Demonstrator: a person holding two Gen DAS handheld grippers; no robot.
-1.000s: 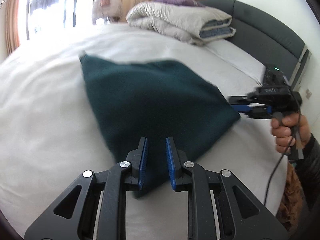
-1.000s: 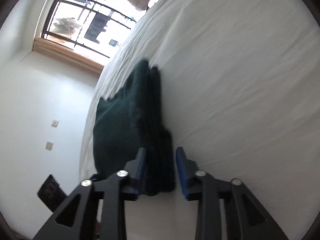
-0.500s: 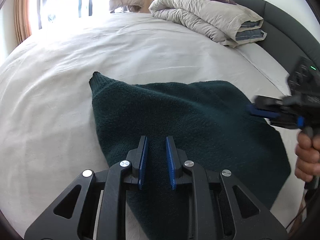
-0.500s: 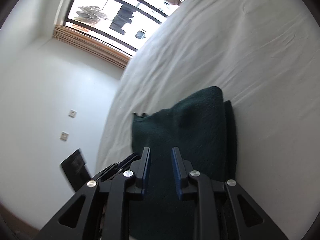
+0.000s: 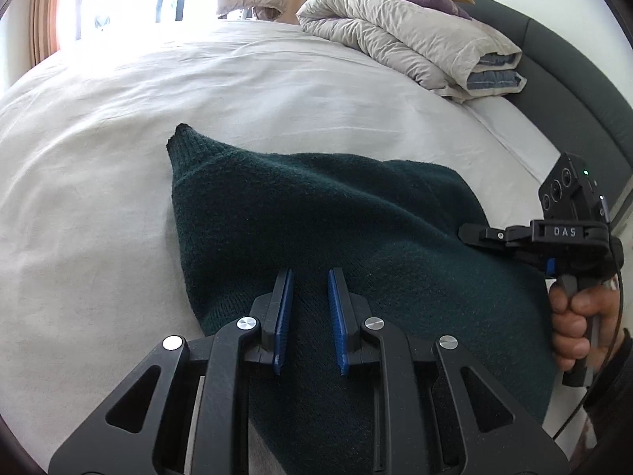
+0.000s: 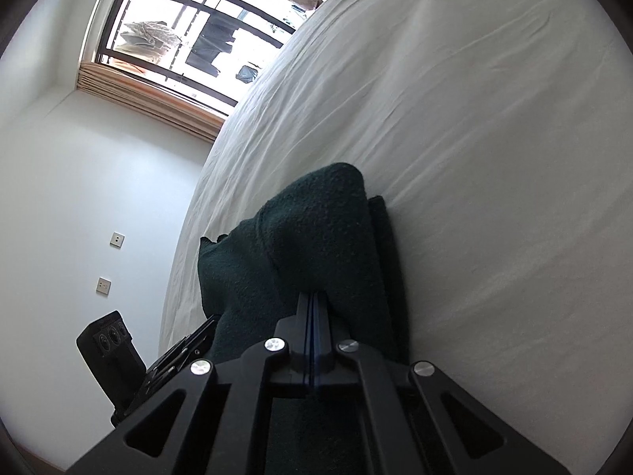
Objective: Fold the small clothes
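Note:
A dark green knitted garment [image 5: 316, 229] lies folded on the white bed [image 5: 99, 158]. My left gripper [image 5: 310, 277] is open just above its near edge, with fabric showing between the blue pads. My right gripper [image 6: 314, 297] is shut on an edge of the dark green garment [image 6: 316, 221], which bunches up just past the fingertips. In the left wrist view the right gripper [image 5: 470, 233] comes in from the right and touches the garment's right side. In the right wrist view the left gripper's body [image 6: 118, 356] shows at the lower left.
A folded beige duvet [image 5: 407, 43] with purple and yellow pillows lies at the head of the bed by the dark grey headboard [image 5: 573, 71]. A bright window [image 6: 190, 27] with curtains is beyond the bed. A white wall [image 6: 79, 198] with sockets stands beside the bed.
My right gripper has closed on the garment's edge; it was open one second ago. The garment has come nearer and lower under my left gripper, which stays open.

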